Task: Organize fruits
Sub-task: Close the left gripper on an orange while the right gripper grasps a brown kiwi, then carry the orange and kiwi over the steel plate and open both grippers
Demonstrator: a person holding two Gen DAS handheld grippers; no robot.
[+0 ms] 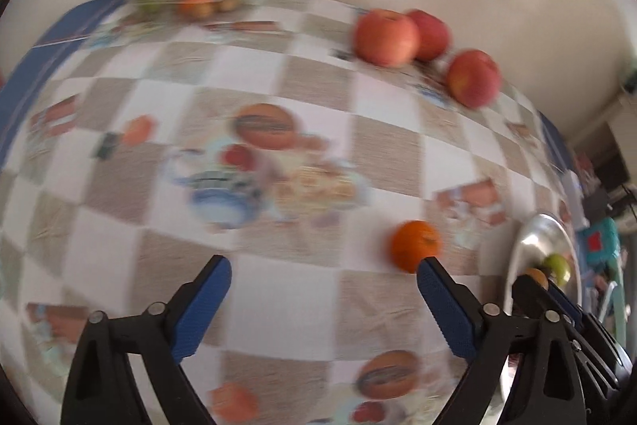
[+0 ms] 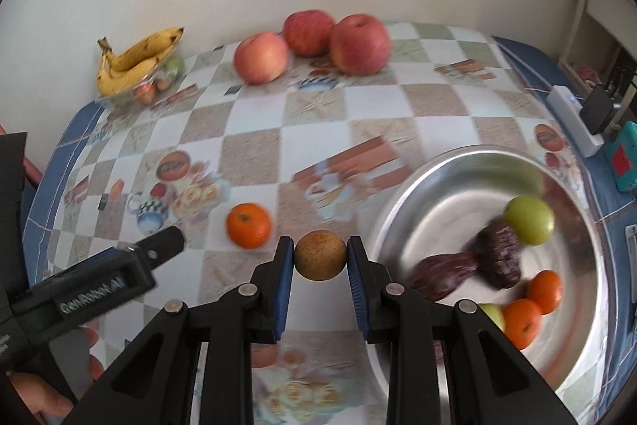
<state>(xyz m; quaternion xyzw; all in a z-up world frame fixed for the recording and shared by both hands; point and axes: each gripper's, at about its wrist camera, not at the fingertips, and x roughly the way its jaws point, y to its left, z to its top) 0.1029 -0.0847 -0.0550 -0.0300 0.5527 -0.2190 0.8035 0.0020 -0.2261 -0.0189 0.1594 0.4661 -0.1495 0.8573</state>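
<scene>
My right gripper [image 2: 320,255] is shut on a small round brown fruit [image 2: 320,255] and holds it above the tablecloth, just left of a silver metal plate [image 2: 438,186]. The plate holds a green fruit [image 2: 529,220], two dark purple fruits [image 2: 497,257], two oranges [image 2: 533,307] and part of another green fruit. My left gripper [image 1: 324,279] is open and empty over the cloth; a loose orange [image 1: 415,245] lies by its right fingertip. That orange also shows in the right wrist view [image 2: 249,224]. The left gripper shows at the lower left of the right wrist view [image 2: 159,245].
Three red apples [image 2: 318,42] stand at the back of the table near the wall. A clear bowl with bananas [image 2: 135,60] and small fruits sits at the back left. A white box and a dark device [image 2: 585,114] are at the right edge.
</scene>
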